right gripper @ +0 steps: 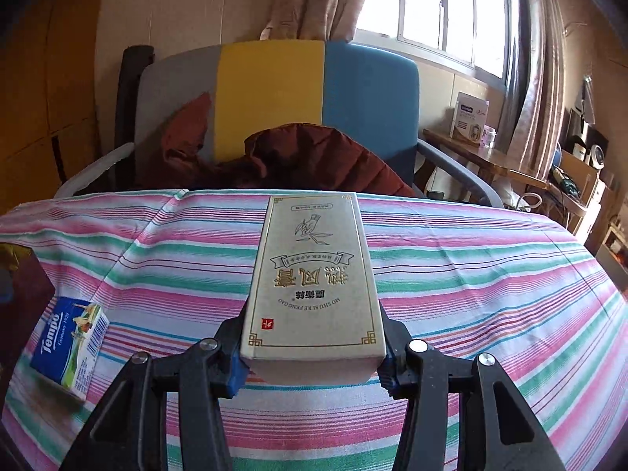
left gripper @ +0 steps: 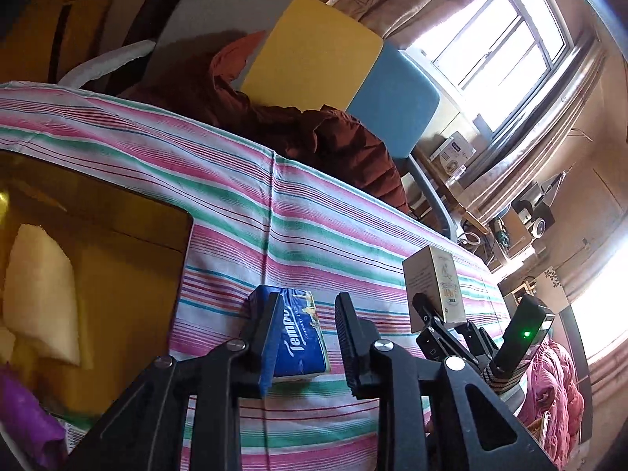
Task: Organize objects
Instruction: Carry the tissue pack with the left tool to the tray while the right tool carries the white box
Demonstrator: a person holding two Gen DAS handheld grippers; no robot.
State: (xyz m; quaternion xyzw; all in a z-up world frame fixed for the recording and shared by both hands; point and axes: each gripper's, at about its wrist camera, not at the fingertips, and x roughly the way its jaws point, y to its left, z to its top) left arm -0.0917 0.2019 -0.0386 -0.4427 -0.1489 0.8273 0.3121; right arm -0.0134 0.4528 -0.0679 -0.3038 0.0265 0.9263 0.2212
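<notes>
Striped cloth [right gripper: 471, 274] covers the table. Right gripper [right gripper: 312, 353] pinches the cream box [right gripper: 314, 274] — long axis toward twelve o'clock. Left gripper [left gripper: 306, 337], pressed together and empty, sits nearer the tissue pack [left gripper: 302, 337] — at eight o'clock in the right view.

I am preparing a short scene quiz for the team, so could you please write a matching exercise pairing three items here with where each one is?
Column A
1. blue tissue pack
2. beige box
3. brown jacket

Column B
a. heaped on the chair
b. lying flat on the striped cloth
c. held between the fingers of the right gripper

Pairs: 1-b, 2-c, 3-a
</notes>
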